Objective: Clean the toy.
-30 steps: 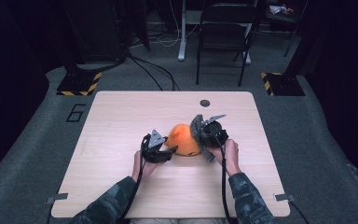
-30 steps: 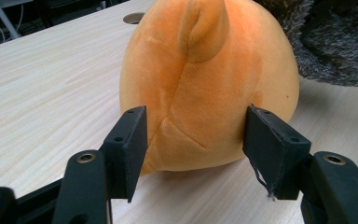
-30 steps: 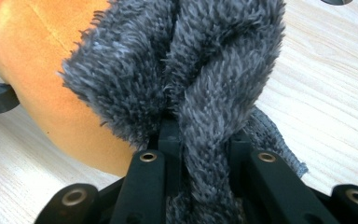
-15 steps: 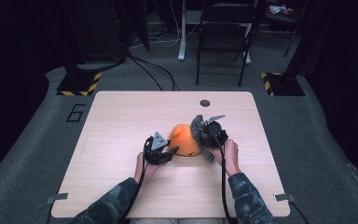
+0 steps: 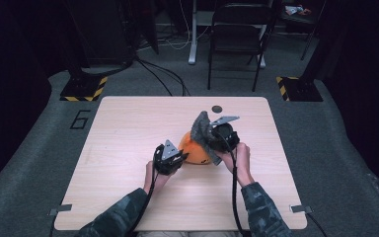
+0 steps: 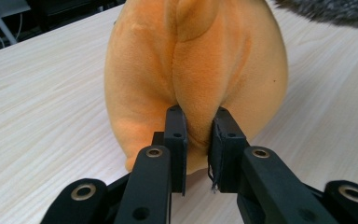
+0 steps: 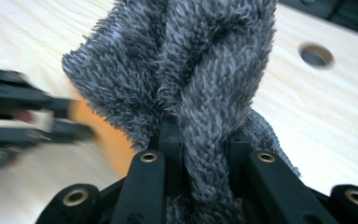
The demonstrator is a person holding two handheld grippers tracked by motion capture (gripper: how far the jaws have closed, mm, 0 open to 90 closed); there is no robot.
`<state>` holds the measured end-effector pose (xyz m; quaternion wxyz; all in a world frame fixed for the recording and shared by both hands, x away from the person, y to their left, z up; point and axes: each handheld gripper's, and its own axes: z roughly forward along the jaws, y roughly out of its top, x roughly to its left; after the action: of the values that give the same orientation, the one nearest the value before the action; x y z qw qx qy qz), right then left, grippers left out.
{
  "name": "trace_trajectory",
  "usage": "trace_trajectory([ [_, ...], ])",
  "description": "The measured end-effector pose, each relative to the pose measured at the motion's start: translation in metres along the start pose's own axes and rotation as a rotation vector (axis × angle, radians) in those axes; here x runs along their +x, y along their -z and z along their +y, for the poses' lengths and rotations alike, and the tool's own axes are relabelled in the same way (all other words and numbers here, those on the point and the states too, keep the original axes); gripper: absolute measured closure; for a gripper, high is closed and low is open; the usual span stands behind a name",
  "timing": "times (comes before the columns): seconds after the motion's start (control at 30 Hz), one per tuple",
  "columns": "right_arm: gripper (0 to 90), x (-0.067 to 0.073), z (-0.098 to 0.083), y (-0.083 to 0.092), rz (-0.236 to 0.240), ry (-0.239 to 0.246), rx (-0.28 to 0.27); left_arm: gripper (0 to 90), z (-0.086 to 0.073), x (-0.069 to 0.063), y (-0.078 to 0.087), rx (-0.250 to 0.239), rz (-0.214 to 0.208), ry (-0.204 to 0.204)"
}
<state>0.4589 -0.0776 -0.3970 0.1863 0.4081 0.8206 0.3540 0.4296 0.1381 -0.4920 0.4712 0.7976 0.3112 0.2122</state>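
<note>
While the left gripper (image 6: 198, 135), jaws just closing, pinches the round orange plush toy (image 6: 196, 70), the right gripper (image 7: 205, 140) clamps its fuzzy grey cloth cover (image 7: 191, 60); next, probably peel it off the toy.

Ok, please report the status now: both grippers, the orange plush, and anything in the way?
Left gripper shut on orange plush. Right gripper shut on grey fuzzy cloth, raised over plush. Table around them bare.
</note>
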Motion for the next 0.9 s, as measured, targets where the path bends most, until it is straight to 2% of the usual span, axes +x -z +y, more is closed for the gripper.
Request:
trace_trajectory([
  [0.03,74.9,0.014,0.003,-0.005,0.006,0.045,0.011,79.0,0.001,-0.002,0.0,0.002,0.004,-0.008],
  [0.1,74.9,0.02,0.002,-0.011,-0.018,0.074,0.02,79.0,-0.001,0.0,0.0,0.011,0.001,0.0],
  [0.17,74.9,0.02,0.001,-0.014,-0.027,0.066,0.032,78.9,-0.002,0.001,-0.001,0.011,-0.001,0.008],
  [0.4,75.0,0.005,-0.01,-0.018,-0.06,0.055,0.062,78.7,-0.002,0.003,-0.002,0.009,0.0,0.012],
  [0.63,75.0,-0.016,-0.027,-0.027,-0.088,-0.019,0.13,77.7,-0.001,0.007,-0.002,0.012,-0.005,0.013],
  [0.73,75.0,-0.028,-0.037,-0.035,-0.082,-0.065,0.159,77.1,-0.001,0.007,-0.002,0.011,-0.012,0.019],
  [0.9,74.9,-0.04,-0.046,-0.045,-0.089,-0.108,0.207,76.1,-0.002,0.008,-0.002,0.0,-0.006,0.031],
])
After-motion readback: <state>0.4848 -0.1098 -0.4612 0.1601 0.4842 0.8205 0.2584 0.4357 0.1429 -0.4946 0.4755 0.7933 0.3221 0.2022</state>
